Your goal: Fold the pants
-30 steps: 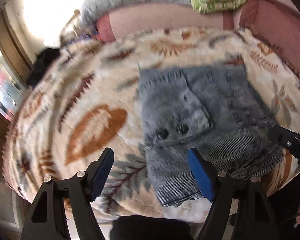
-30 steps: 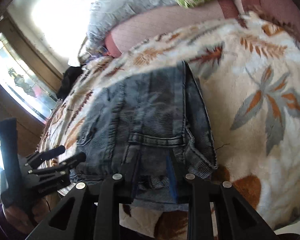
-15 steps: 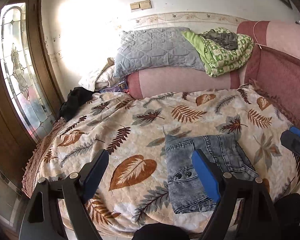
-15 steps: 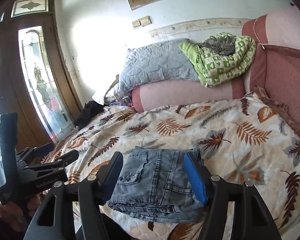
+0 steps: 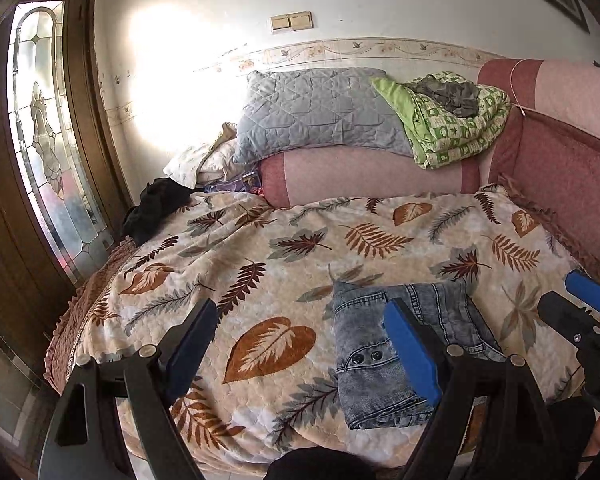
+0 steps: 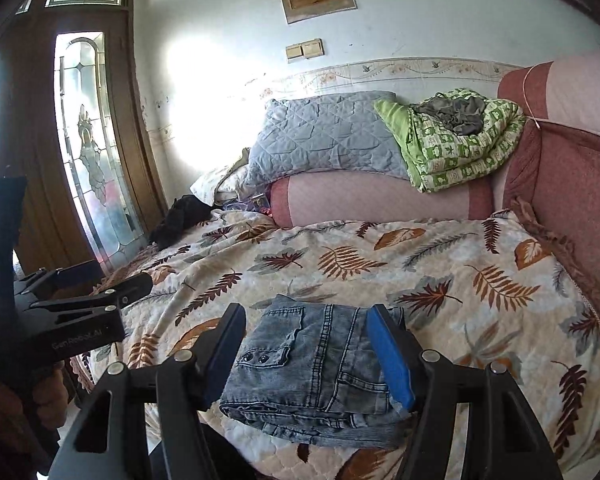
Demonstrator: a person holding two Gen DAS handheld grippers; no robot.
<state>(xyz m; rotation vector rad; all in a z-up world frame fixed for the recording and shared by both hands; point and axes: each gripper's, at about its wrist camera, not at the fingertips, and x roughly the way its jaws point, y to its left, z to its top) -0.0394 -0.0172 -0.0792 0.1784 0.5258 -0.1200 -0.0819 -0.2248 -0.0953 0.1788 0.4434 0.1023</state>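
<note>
The left gripper [image 5: 304, 344] fills the bottom of the left wrist view with its two blue-padded fingers [image 5: 410, 354] spread wide and nothing between them; they hang above the bed, clear of the cloth. Its fingers have just been opening a little further, with no thing caught in the gap. Seen from the right wrist view, the same tool sits at the left edge, gripped by a hand [image 6: 40, 396] at the lower left.

The right gripper [image 6: 306, 354] stands at the bottom centre of its own view, fingers [image 6: 390, 356] released and parted to a fair width. They have just been opening, and the pads press on nothing: the folded pants [image 6: 320, 372] appear in the gap between them but lie beyond and below, flat on the bed. In the left wrist view only the tip of this tool shows, at the right edge [image 5: 590, 298].

The pants are grey-blue denim, folded into a compact rectangular stack with a buttoned pocket flap on top. They rest on the leaf-patterned blanket [image 5: 284, 264] near the bed's front edge, in the lower right of the left wrist view and the lower centre of the right wrist view.

Toward the top of both frames, a grey quilted pillow [image 5: 320, 112] and a green patterned quilt [image 5: 456, 124] lie on a pink bolster [image 5: 364, 176].
</note>
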